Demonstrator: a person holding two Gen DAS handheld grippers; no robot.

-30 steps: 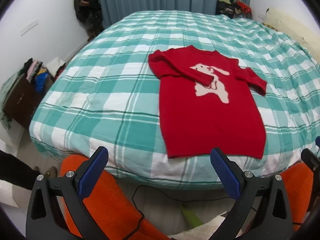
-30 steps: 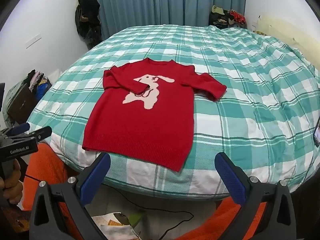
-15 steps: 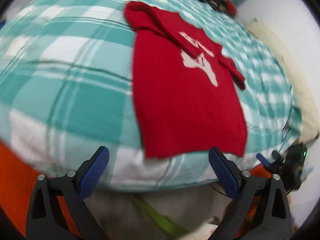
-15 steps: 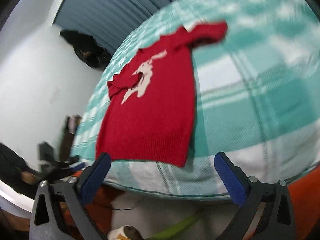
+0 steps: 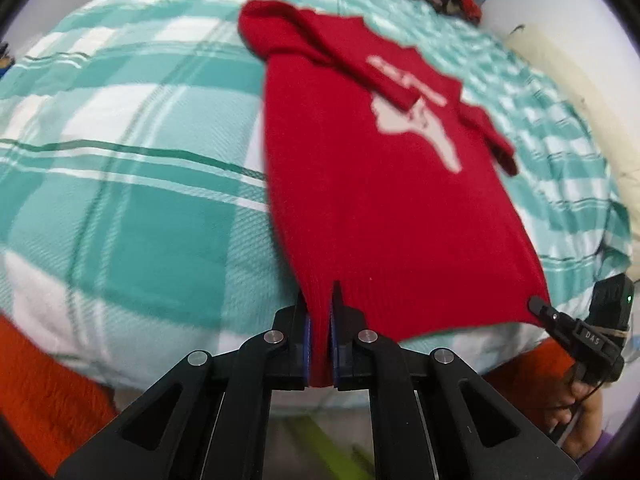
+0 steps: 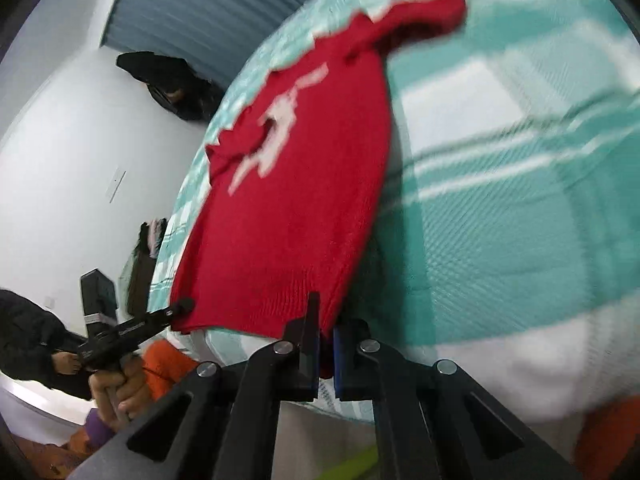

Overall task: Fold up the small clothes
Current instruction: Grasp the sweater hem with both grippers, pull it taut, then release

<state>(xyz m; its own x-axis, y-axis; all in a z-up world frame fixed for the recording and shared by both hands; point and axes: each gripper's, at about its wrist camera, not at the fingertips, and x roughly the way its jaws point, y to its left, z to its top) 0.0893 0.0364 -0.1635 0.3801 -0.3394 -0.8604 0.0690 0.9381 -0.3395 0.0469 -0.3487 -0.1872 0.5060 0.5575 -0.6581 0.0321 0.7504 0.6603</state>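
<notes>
A small red sweater point(image 5: 372, 184) with a white animal print lies front up on the bed, one sleeve folded across the chest. My left gripper point(image 5: 319, 320) is shut on the sweater's bottom hem at its left corner. My right gripper point(image 6: 326, 324) is shut on the hem at the right corner of the sweater point(image 6: 296, 184). The right gripper also shows in the left wrist view point(image 5: 540, 308), at the hem's far corner. The left gripper shows in the right wrist view point(image 6: 180, 306), held in a hand.
The bed has a teal and white plaid cover point(image 5: 132, 168) that hangs over the near edge. Orange fabric point(image 5: 44, 392) sits below the bed edge. A dark garment point(image 6: 172, 84) hangs by the blue curtain point(image 6: 224, 8).
Both grippers were open and back from the bed. They moved in to the sweater's hem and closed on its two bottom corners.
</notes>
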